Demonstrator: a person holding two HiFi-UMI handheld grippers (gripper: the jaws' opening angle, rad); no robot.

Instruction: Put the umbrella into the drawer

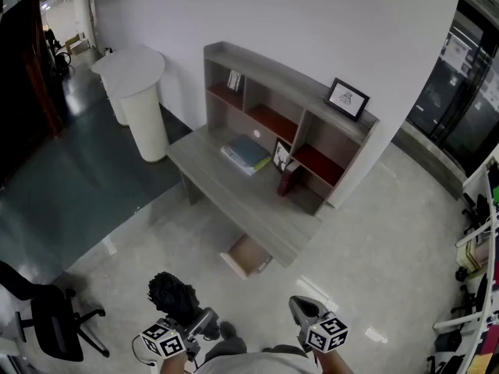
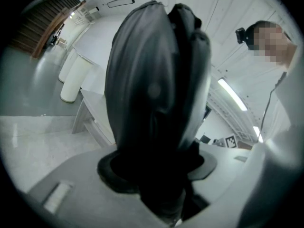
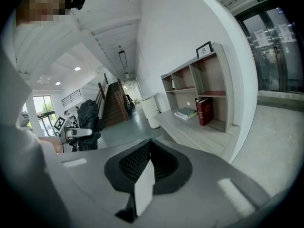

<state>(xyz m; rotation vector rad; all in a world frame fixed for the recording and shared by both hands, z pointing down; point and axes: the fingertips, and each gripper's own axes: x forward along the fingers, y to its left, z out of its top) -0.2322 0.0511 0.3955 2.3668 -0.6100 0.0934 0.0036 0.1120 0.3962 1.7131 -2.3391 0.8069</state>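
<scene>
Left tool (image 1: 195,319) is clamped on the folded black umbrella (image 1: 173,293) – in the left gripper view the bundle fills the gap between the jaws and stands up out of them. Right tool (image 1: 306,310) is empty, jaws closed tip to tip. Both sit low in the head view, close to the person, well apart from the desk (image 1: 234,189). Drawer (image 1: 248,255) is pulled out under the desk's front edge, top open, interior looks bare. Open light floor (image 1: 374,248) between the tools and the drawer front – nothing lying in that stretch. Desk stands skewed to the view, its back against the white wall with a shelf unit (image 1: 312,92) on top; stacked books (image 1: 247,153) and an upright red book (image 1: 287,179) sit back near the shelf, away from the front edge. White round pedestal (image 1: 144,104) just beside the desk's left end. Black office chair (image 1: 48,318) at lower left, off to the side of the left tool
</scene>
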